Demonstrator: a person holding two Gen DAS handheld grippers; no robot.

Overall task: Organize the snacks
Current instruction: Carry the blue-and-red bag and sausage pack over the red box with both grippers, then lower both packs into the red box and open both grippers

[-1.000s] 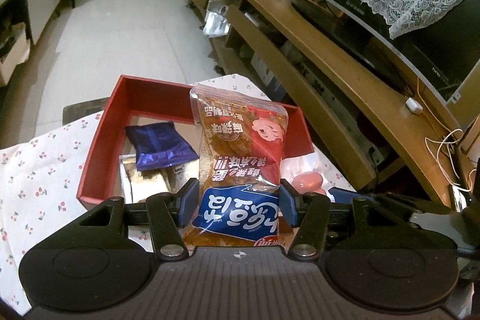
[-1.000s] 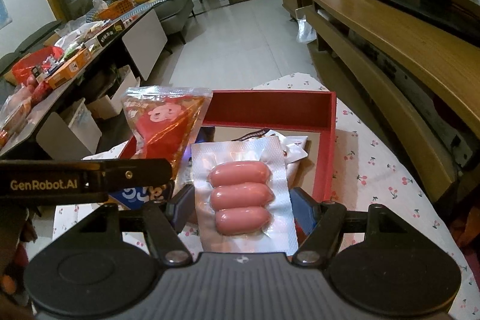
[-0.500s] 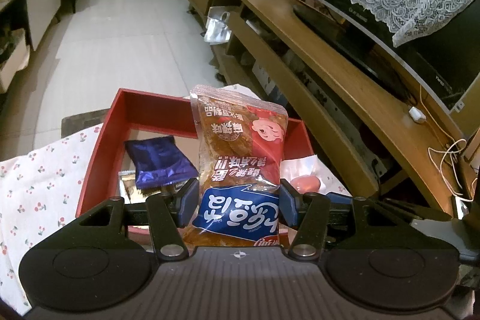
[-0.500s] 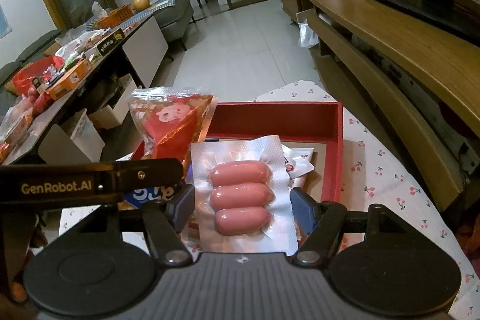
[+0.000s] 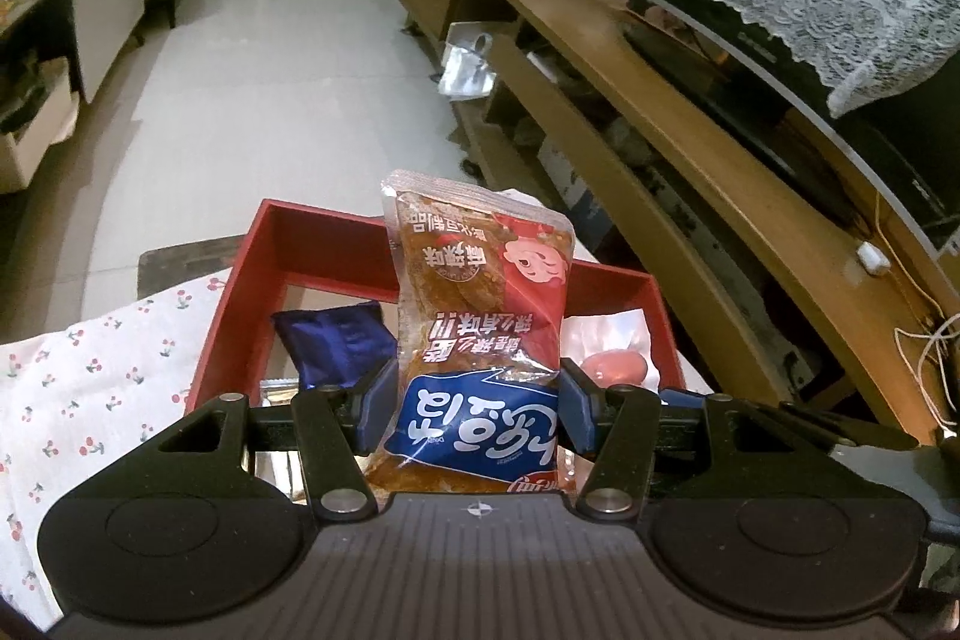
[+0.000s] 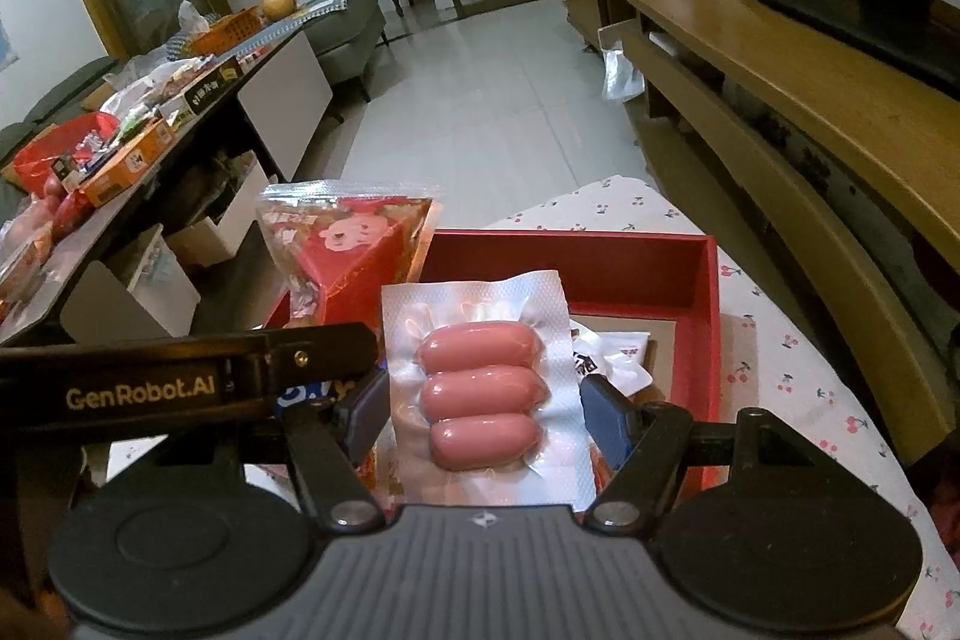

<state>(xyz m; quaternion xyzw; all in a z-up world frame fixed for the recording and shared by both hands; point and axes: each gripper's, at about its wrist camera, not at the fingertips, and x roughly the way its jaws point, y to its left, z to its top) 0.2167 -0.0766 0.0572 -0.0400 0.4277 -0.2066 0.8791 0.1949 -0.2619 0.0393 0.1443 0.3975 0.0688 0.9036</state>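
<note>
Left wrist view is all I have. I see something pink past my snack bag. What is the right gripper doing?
Observer: The right gripper is shut on a clear vacuum pack holding three pink sausages.
Operator: Is that pack in the tray?
Observer: No, it is held up in front of the red tray, not lying in it.
Operator: Anything in the tray on that side?
Observer: A white packet lies on the tray floor, just right of the pack.

Red tray [image 5: 252,280] lower in the left wrist frame than before; likewise lower in the right wrist frame, both held packets raised farther above it.
</note>
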